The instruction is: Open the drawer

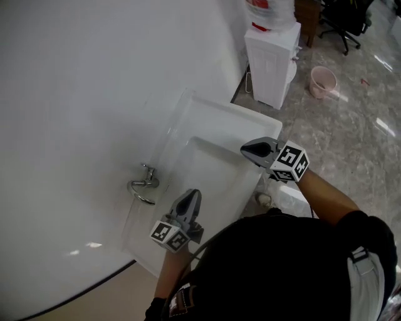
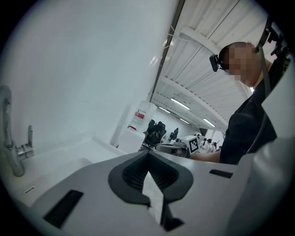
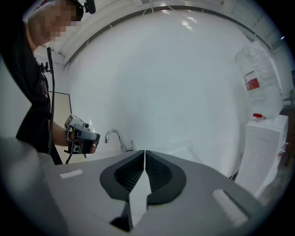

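Note:
No drawer shows in any view. I stand at a white sink [image 1: 213, 111] set against a white wall, with a chrome faucet [image 1: 145, 183] on its left side. My left gripper [image 1: 191, 195] hangs over the near part of the basin, pointing at the far end, jaws shut on nothing. My right gripper [image 1: 245, 149] hovers over the basin's right rim, pointing left toward the wall, also shut and empty. In the left gripper view the jaws [image 2: 148, 153] meet, and the faucet [image 2: 11, 152] stands at far left. The right gripper view shows its closed jaws [image 3: 144, 152] facing the faucet [image 3: 117, 138].
A white water dispenser [image 1: 272, 56] stands beyond the sink, with a pink bucket [image 1: 322, 80] and a black office chair [image 1: 344, 19] on the tiled floor to its right. The white wall runs along the whole left side.

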### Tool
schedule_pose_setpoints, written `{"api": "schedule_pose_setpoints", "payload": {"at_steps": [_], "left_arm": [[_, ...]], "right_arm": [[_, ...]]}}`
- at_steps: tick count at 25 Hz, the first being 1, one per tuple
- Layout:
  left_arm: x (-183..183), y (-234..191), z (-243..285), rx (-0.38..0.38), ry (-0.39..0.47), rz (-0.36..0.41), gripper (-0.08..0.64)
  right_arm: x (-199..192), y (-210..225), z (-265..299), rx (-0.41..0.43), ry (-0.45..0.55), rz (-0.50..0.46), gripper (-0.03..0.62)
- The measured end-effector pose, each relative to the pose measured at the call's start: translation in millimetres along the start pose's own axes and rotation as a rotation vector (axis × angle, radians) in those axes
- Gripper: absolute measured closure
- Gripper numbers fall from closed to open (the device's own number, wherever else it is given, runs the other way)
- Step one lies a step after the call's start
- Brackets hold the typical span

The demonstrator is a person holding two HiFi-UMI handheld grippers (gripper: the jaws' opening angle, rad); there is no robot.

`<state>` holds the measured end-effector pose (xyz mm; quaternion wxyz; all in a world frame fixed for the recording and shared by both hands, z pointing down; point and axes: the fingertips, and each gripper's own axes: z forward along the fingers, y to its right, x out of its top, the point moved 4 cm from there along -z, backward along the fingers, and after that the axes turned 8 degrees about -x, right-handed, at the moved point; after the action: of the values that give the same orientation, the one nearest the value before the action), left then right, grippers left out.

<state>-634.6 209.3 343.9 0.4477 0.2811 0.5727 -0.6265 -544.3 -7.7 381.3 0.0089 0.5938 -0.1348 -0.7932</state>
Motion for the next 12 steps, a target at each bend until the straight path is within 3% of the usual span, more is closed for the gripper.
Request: {"api": "schedule_pose_setpoints", "payload": {"at_steps": [12], "left_arm": [[-60,30,166,-0.189,-0.25,-0.014,0.56]], "right_arm": [[-104,80,-79,-0.147,-0.015,0.104,0.591]]}}
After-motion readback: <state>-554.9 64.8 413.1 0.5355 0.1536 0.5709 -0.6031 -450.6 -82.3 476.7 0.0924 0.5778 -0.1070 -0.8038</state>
